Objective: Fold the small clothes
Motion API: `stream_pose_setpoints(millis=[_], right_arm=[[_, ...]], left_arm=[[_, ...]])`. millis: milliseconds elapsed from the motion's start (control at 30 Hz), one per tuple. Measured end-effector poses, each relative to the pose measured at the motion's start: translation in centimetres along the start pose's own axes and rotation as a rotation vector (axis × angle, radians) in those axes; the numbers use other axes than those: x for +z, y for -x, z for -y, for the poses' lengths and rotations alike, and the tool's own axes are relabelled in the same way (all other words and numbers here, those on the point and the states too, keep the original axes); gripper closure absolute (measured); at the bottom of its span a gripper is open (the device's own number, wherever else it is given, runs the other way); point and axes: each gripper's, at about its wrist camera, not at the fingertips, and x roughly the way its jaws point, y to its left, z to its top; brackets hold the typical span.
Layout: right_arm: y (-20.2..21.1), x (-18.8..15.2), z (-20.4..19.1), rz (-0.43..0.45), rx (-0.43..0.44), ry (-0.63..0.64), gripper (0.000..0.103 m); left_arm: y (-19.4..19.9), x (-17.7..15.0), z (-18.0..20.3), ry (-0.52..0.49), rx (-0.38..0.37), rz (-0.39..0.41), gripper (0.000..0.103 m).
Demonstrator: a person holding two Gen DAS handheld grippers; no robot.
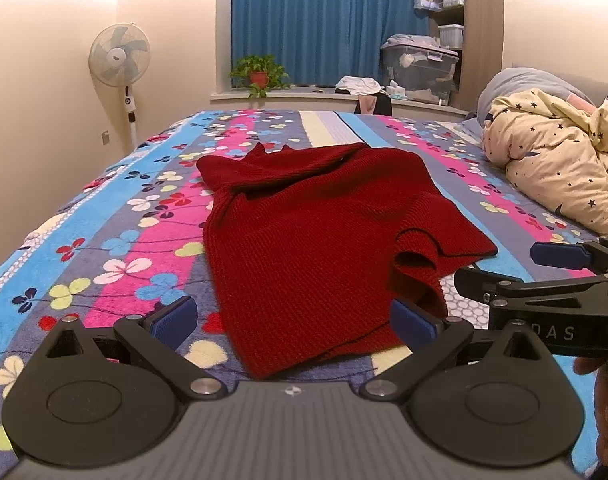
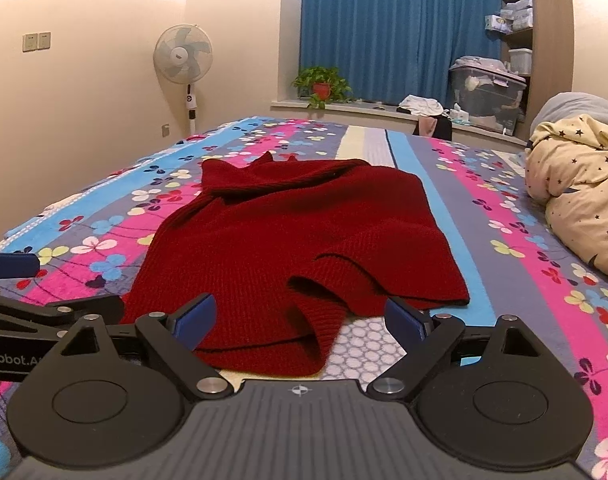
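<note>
Red knit sweater (image 1: 304, 236) rumpled on bed (image 1: 116, 240), both tongs (image 1: 292, 322) (image 2: 300, 320) wide, empty; pinching one layer risks a skewed fold.

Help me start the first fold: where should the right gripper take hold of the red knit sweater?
Probably the near hem corner of the red knit sweater, where the edge curls up off the floral blanket. Bring the right gripper in low from the near side, open, one finger under that raised lip.
</note>
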Motion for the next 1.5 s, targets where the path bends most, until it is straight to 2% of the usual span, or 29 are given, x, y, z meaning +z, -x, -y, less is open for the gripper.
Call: stream_pose_setpoints(millis=[1500], right_arm=[[0.08,-0.06,-0.54,0.000,-0.029,0.029,0.013]], left_arm=[[-0.36,0.26,0.07,0.014,0.006,-0.015,0.001]])
